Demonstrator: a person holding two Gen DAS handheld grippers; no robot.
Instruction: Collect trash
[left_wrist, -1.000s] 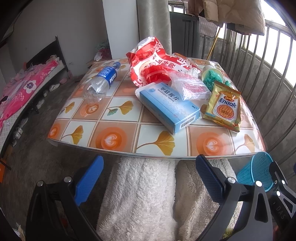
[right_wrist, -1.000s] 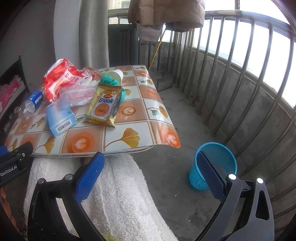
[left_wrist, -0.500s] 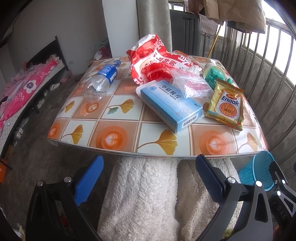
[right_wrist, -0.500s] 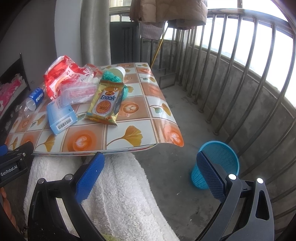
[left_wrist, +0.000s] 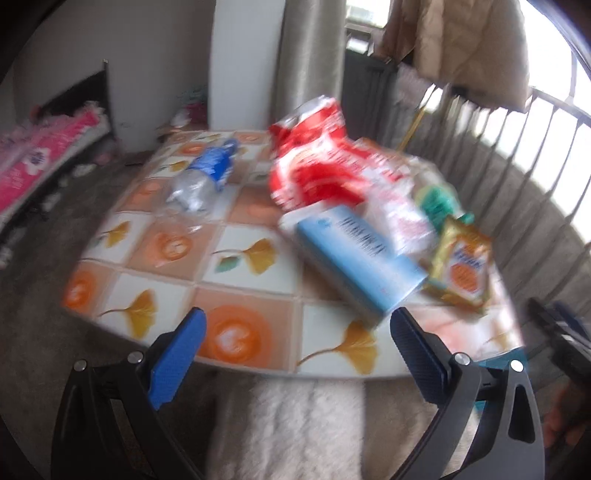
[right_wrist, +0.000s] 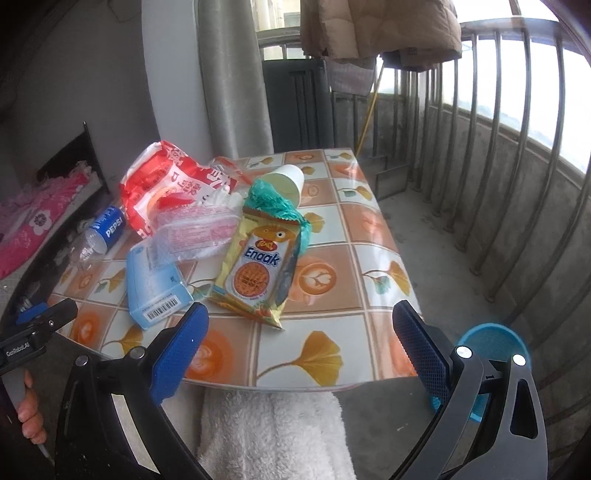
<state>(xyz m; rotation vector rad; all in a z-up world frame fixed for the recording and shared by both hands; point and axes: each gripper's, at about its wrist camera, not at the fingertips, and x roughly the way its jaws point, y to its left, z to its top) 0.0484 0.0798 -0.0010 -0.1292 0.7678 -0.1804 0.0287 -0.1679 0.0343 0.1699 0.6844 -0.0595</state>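
Two grippers are showing, one in each of my hands, and both are hanging empty with jaws spread wide over the near edge of a small table (right_wrist: 332, 354) with a leaf-pattern cover. My right gripper (right_wrist: 297, 338) is filling the lower part of the right view; my left gripper (left_wrist: 295, 339) is doing the same in the left view, which is smeared by motion blur. I am looking at the trash heaped across the middle of the tabletop: a yellow Enaak snack packet (right_wrist: 255, 273) lying closest to my right gripper, a light blue carton (right_wrist: 155, 288) just to its left, a clear plastic wrapper (right_wrist: 195, 232) resting partly on that carton, a red and white bag (right_wrist: 166, 184) behind, a Pepsi bottle (right_wrist: 98, 236) on its side at the left edge, and a paper cup (right_wrist: 290, 182) tipped over behind a crumpled teal bag (right_wrist: 273, 203). A blue mesh bin (right_wrist: 491, 339) is standing on the floor at lower right, well apart from the heap; I cannot tell what is in it. The cup's inside is hidden too. I am judging the risks: the items are overlapping, so pulling one could drag neighbours off the edge, the round bottle could roll away, and the thin packet could slip from a shallow pinch.
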